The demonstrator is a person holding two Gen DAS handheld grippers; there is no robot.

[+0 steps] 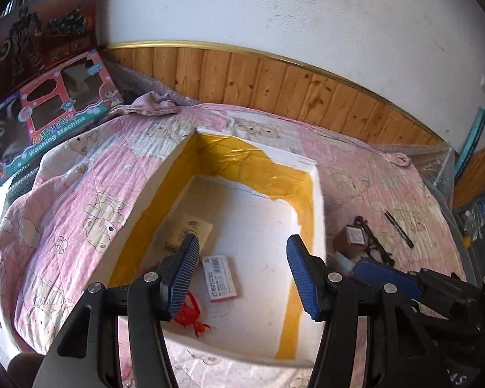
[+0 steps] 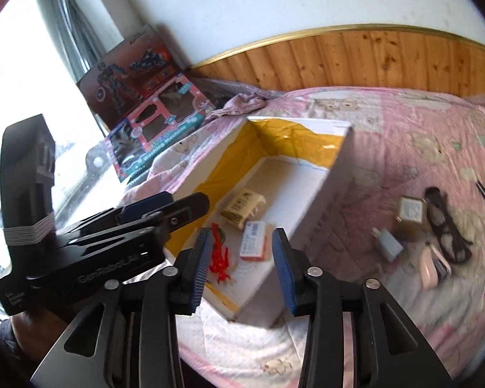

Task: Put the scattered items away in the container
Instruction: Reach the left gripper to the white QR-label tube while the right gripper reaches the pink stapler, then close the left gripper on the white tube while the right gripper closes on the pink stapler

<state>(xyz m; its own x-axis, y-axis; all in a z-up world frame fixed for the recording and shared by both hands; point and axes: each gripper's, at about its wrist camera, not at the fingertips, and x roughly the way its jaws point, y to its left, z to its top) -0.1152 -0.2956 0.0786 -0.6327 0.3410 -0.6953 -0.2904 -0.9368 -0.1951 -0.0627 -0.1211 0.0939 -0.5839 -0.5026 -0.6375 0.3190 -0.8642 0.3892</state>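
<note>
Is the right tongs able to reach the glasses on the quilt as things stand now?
Probably yes. The right tongs are open and empty, and the glasses lie uncovered on the quilt, to the right of the box. Nothing stands between them.

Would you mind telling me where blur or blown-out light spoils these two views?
Left wrist view: mostly sharp, the white box and its labelled packet crisp; strong fisheye bending at the edges. Right wrist view: motion-blurred on the right, smearing the glasses and white charger; the window at left is blown out white.
</note>
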